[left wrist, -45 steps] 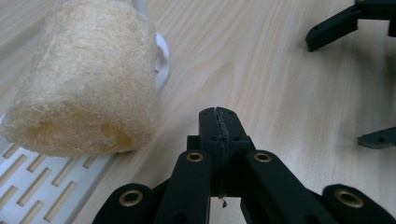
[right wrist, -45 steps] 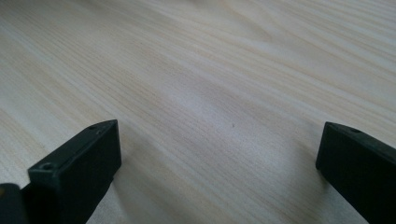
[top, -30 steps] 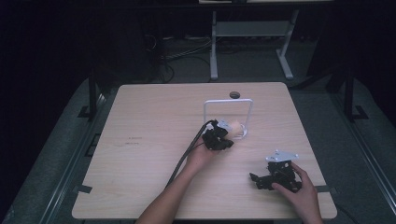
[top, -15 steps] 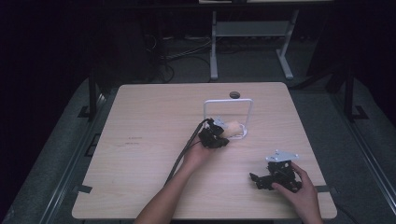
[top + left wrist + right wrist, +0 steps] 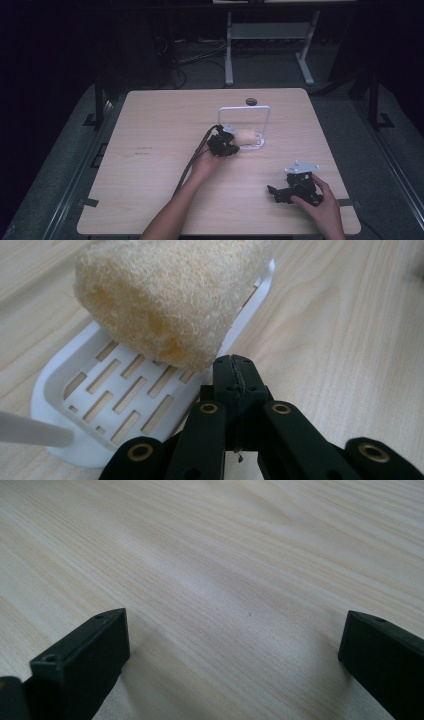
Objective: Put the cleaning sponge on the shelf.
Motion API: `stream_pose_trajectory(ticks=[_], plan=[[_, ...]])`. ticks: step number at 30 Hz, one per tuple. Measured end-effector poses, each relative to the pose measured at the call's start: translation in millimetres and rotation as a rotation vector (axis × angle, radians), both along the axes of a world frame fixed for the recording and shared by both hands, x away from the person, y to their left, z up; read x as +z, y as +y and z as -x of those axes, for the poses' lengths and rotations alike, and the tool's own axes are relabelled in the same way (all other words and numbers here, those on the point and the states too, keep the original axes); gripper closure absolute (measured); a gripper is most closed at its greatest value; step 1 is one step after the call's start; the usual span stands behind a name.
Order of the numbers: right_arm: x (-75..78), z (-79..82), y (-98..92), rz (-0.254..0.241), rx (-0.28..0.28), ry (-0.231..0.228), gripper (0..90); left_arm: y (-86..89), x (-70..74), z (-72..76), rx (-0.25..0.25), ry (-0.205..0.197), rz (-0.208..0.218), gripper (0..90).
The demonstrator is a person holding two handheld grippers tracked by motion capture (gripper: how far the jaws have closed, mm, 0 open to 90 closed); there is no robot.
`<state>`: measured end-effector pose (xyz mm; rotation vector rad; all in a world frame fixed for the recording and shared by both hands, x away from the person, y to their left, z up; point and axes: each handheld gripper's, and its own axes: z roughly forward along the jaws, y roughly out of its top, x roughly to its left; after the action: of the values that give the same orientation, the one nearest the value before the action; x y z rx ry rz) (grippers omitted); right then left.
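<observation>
The loofah sponge (image 5: 170, 295) lay tilted on the white slotted soap tray (image 5: 75, 390), one end propped on the tray's far rim, toward the bench's (image 5: 165, 120) back right corner, under the tray's white wire arch (image 5: 245, 109). My left jaws (image 5: 235, 371) were pressed together, empty, with their tips just at the sponge's lower near edge. In the high view my left gripper (image 5: 223, 144) sat just beside the sponge (image 5: 246, 136), on the side toward the bench's left edge.

As I judged it, the step was nudging the sponge to sit flat on the tray. To do that well, I needed to push low and gently against its fibrous side, along the tray's length, so that the light tray did not slide across the wood. The sponge looked soft and springy; a sharp poke would likely have rolled it off over the rim. I also had to keep clear of the wire arch.

My right jaws (image 5: 235, 645) stood spread wide, holding nothing, over bare wood near the bench's front right corner, well apart from the tray.
</observation>
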<state>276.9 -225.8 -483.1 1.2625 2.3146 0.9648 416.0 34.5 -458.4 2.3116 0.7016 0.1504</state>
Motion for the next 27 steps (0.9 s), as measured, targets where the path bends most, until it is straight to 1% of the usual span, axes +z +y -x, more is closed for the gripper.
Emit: stream_pose_trajectory(ticks=[4,6,7,8,10,16,19,20,21,22,24,27], plan=[[0.0,0.0,0.0,0.000,0.000,0.000,0.0,1.6,0.5,1.1,-0.010,0.002,-0.003,89.9],[0.0,0.1,0.0,0.000,-0.001,0.000,0.0,2.2,1.0,3.4,-0.013,0.004,-0.010,89.9],[0.0,0.1,0.0,0.000,-0.001,0.000,0.0,3.0,1.5,4.6,-0.023,0.006,-0.013,89.9],[0.0,0.0,0.0,0.000,0.000,0.000,0.0,3.7,2.3,7.0,-0.020,0.010,-0.014,89.8],[0.0,0.0,0.0,0.000,0.000,0.000,0.0,7.6,4.3,10.7,-0.029,0.009,-0.012,89.8],[0.0,-0.4,-0.1,0.001,0.004,0.000,0.0,21.6,11.2,22.9,-0.025,0.003,-0.008,89.4],[-0.1,-0.4,-0.1,0.000,0.004,0.000,0.0,30.2,15.3,28.4,-0.032,0.001,-0.010,86.6],[0.0,-0.4,-0.1,0.001,0.004,0.000,0.0,32.5,15.8,30.6,-0.024,-0.003,-0.005,84.5],[0.0,-0.4,-0.1,0.001,0.004,0.000,0.0,35.1,16.8,31.5,-0.031,-0.003,-0.013,81.9],[0.0,-0.4,-0.1,0.000,0.004,0.000,0.0,37.7,17.2,33.2,-0.024,0.002,-0.005,78.5],[0.0,-0.4,-0.1,0.001,0.004,0.000,0.0,44.2,18.0,36.9,-0.023,0.000,-0.017,69.7],[0.0,-0.4,-0.1,0.000,0.004,0.000,0.0,53.6,19.2,42.4,-0.015,-0.013,-0.034,58.0]])
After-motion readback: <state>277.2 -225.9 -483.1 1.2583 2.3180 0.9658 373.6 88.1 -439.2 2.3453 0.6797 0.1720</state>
